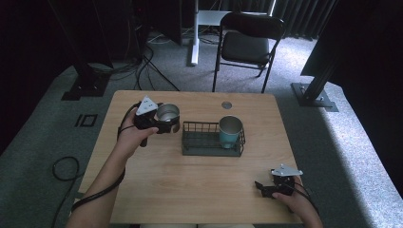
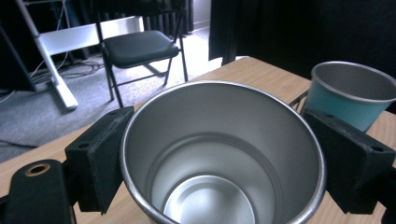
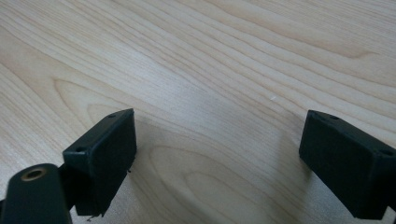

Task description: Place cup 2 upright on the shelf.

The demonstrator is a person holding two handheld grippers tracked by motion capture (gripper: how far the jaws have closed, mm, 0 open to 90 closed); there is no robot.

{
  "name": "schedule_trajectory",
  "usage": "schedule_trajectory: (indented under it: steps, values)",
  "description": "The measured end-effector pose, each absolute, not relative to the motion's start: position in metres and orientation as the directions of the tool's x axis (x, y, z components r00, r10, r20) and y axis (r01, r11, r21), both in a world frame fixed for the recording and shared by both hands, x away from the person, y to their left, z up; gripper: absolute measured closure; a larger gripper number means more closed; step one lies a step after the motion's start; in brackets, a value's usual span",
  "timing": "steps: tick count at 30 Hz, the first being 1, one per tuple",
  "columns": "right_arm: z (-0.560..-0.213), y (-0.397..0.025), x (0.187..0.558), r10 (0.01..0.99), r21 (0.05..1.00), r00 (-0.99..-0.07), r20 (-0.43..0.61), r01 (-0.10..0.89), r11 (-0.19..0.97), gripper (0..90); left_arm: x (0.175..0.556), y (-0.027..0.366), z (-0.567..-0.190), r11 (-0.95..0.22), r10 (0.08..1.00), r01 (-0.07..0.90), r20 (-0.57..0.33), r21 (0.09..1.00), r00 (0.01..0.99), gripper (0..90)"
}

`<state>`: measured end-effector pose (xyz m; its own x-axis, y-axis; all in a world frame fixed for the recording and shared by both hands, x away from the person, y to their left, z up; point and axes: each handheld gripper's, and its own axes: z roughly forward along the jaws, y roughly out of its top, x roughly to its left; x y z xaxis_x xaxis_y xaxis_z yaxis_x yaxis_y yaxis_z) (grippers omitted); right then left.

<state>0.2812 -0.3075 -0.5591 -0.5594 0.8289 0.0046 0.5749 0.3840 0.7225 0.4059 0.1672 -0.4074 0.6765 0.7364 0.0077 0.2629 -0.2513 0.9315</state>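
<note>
The left gripper (image 1: 164, 124) holds a steel cup (image 1: 167, 114) just above the wooden table (image 1: 190, 190), at the left of the far half; its jaws are clamped against the cup's two sides, seen close in the left gripper view with the cup (image 2: 219, 154) upright and empty between them. Just to the cup's right stands a dark wire rack (image 1: 199, 140), and a teal cup (image 1: 230, 132) sits upright in the rack's right end. The right gripper (image 1: 266, 189) rests at the near right of the table, its jaws spread wide with nothing between them, bare wood beneath.
</note>
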Motion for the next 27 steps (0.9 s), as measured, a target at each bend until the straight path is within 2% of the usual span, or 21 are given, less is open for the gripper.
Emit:
schedule_trajectory:
  steps: [27]
  values:
    - [-0.559,-0.308,0.281,0.829,0.723,-0.560,0.003,0.574,0.385,10.7,0.412,0.111,-0.391,-0.248,0.632,0.221,-0.015,0.943,0.775,14.0]
